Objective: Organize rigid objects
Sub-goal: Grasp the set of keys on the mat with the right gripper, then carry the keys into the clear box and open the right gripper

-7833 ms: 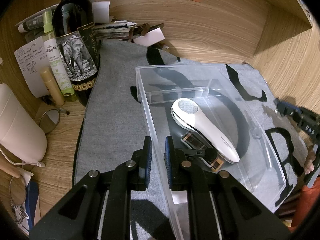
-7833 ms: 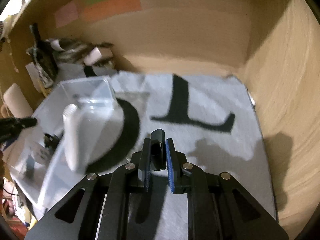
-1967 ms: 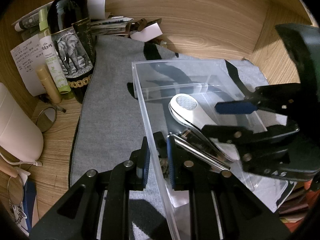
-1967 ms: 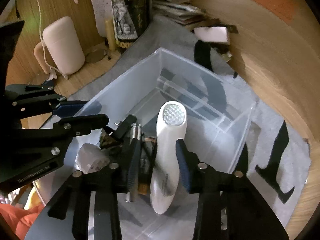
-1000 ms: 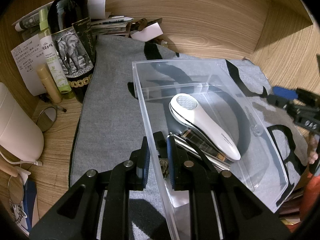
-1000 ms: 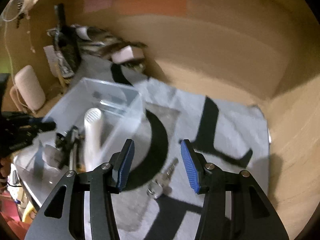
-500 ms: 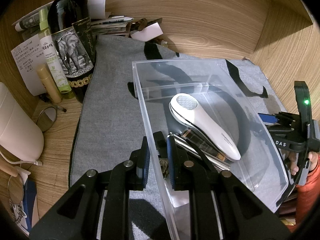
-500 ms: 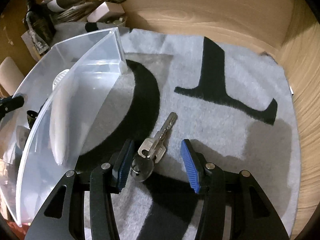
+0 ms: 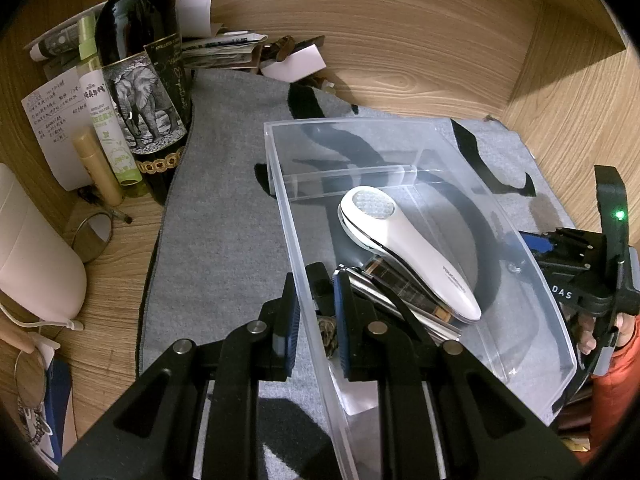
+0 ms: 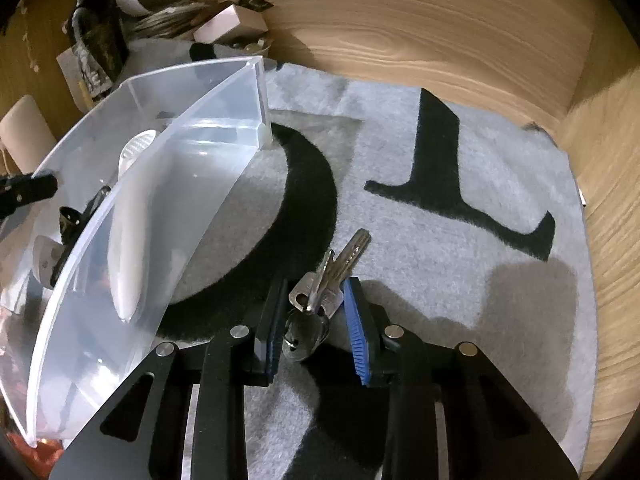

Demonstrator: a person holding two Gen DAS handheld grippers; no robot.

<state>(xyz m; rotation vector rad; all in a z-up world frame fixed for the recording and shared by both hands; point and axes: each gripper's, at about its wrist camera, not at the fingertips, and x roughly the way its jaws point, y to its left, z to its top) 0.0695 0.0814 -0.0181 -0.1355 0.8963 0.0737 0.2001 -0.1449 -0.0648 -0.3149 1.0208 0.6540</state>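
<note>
A clear plastic bin sits on the grey mat. It holds a white handheld device and dark metal objects under it. My left gripper is shut on the bin's left wall. In the right wrist view the bin is to the left. A bunch of silver keys with a dark fob lies on the mat. My right gripper is open with the keys between its fingers. It also shows at the right edge of the left wrist view.
A wine bottle, a green spray bottle, a small tube, papers and a white box crowd the back left. A cream appliance stands at left. Wooden walls close the back and right.
My right gripper has lowered over the keys, so they now lie between its fingers, which stand closer together. My left gripper has held the bin wall without moving.
</note>
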